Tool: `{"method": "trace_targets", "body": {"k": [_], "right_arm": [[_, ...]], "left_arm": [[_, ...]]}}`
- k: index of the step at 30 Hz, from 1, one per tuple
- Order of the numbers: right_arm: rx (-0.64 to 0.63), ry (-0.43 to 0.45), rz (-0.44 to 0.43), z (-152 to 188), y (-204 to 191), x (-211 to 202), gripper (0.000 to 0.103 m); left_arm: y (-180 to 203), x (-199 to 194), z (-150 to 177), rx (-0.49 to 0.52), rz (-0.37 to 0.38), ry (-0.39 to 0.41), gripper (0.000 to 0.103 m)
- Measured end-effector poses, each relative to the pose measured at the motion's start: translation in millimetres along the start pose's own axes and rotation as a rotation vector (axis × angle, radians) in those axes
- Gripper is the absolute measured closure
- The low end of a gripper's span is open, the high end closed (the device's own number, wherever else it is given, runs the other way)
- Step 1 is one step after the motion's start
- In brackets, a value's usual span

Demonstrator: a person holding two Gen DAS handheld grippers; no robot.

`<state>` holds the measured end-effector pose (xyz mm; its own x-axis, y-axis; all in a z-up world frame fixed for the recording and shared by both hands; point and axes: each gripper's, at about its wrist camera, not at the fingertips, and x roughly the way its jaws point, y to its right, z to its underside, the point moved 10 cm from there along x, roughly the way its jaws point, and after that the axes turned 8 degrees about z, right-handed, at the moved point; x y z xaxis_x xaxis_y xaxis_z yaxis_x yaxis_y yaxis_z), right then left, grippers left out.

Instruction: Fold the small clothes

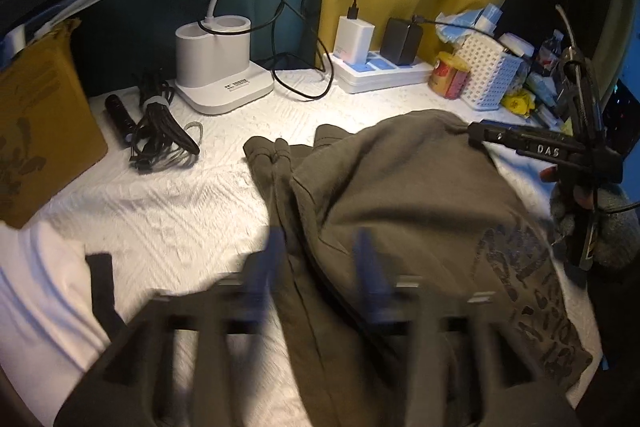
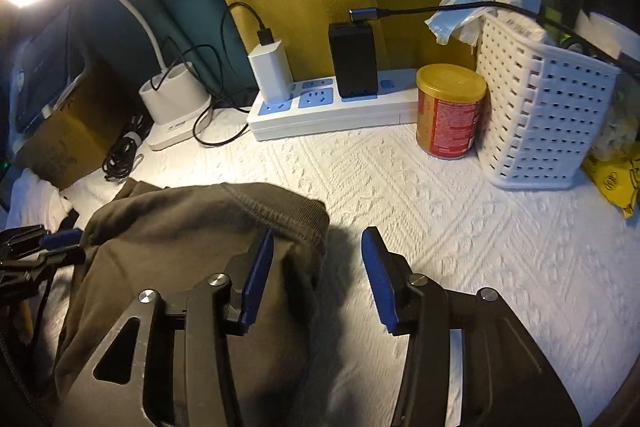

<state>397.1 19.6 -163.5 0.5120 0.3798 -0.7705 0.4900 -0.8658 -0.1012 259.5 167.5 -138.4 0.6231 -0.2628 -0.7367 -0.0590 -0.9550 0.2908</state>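
The olive garment [image 1: 400,195] is laid folded over on the white-covered bench [image 2: 460,227], its printed side seen at the near right. Both claws are parted and hold nothing: the left claw [image 1: 316,267] is blurred over the cloth's left fold, the right claw [image 2: 318,267] is spread at the hemmed edge, one pad just beside it. With the cloth released, the upper layer could slump or spring open and the fold be lost; a pad could also snag the hem as it is drawn away. The can [image 2: 450,111], basket [image 2: 536,119], power strip [image 2: 332,107] and cable bundle [image 1: 160,123] crowd the far edge, so little room is left for sliding the cloth away.
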Motion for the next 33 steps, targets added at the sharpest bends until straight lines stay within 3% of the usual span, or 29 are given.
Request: {"method": "trace_targets", "body": {"k": [14, 18, 25, 27, 28, 29, 31, 33], "right_arm": [[-0.024, -0.018, -0.004, 48, -4, -46, 0.054], [-0.025, -0.025, -0.001, 61, -5, -55, 0.054], [-0.022, -0.03, -0.002, 87, -7, -74, 0.054], [-0.024, -0.035, -0.004, 96, -8, -79, 0.054], [-0.026, -0.037, -0.004, 100, -8, -81, 0.054], [-0.03, -0.039, -0.003, 104, -9, -82, 0.054], [-0.034, -0.044, -0.001, 111, -9, -84, 0.054], [-0.035, -0.049, 0.001, 117, -9, -85, 0.054]], "left_arm": [[43, -30, 38, -0.006, 0.045, 0.044, 0.041], [61, -35, 52, -0.016, 0.097, 0.052, 0.041], [85, -33, 87, 0.003, 0.16, -0.017, 0.042], [90, -27, 101, 0.017, 0.175, -0.06, 0.056], [92, -22, 110, 0.02, 0.175, -0.088, 0.078], [91, -21, 113, 0.02, 0.162, -0.089, 0.085], [93, -25, 114, 0.026, 0.153, -0.081, 0.096], [94, -37, 110, 0.041, 0.14, -0.058, 0.099]]}}
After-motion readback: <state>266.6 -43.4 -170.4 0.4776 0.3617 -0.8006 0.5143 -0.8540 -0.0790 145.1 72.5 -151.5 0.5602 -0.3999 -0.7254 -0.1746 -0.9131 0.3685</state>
